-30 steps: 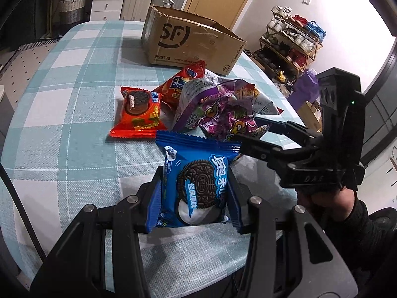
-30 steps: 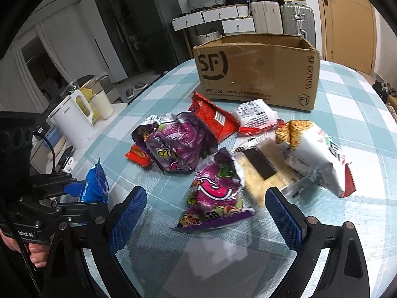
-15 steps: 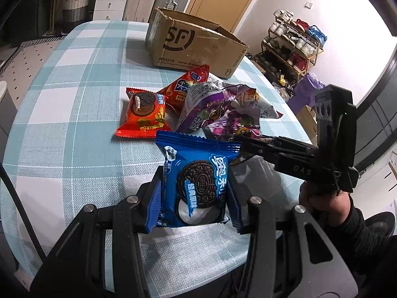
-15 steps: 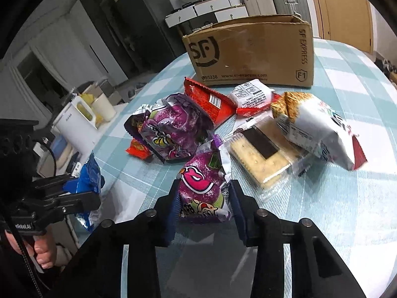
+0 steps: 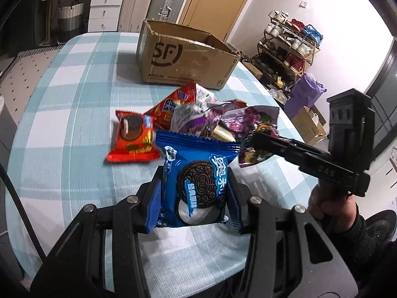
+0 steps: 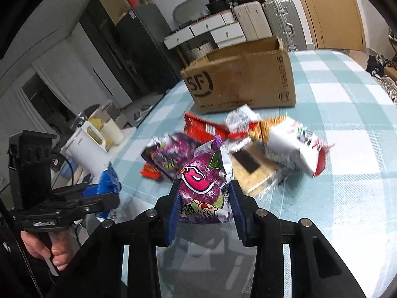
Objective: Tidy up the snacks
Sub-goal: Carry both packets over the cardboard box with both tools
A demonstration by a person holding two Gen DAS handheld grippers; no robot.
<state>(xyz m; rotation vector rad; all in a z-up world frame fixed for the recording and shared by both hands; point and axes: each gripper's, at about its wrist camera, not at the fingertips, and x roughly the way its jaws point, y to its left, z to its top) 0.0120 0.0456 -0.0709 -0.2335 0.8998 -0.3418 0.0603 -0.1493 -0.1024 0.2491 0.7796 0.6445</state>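
My left gripper (image 5: 194, 193) is shut on a blue Oreo packet (image 5: 196, 183), held above the near part of the checked table. My right gripper (image 6: 204, 198) is shut on a purple snack bag (image 6: 203, 186) and holds it just over the tablecloth. In the left wrist view the right gripper (image 5: 250, 141) reaches in from the right with that purple bag (image 5: 250, 149) at its tip. An open SF cardboard box (image 5: 183, 57) (image 6: 238, 79) stands at the far side. A pile of snacks lies between: a red Oreo packet (image 5: 132, 136), another purple bag (image 6: 168, 154), a white chip bag (image 6: 290, 146).
A cracker pack (image 6: 255, 171) and a red wrapper (image 6: 203, 129) lie in the pile. The checked tablecloth (image 5: 69, 114) spreads to the left of the snacks. A white kettle (image 6: 86, 146) stands off the table's left edge. A shoe rack (image 5: 290, 44) and suitcases line the walls.
My right gripper went from wide open to shut on the purple bag and lifted it off the cloth. The left gripper rose a little with the blue packet.
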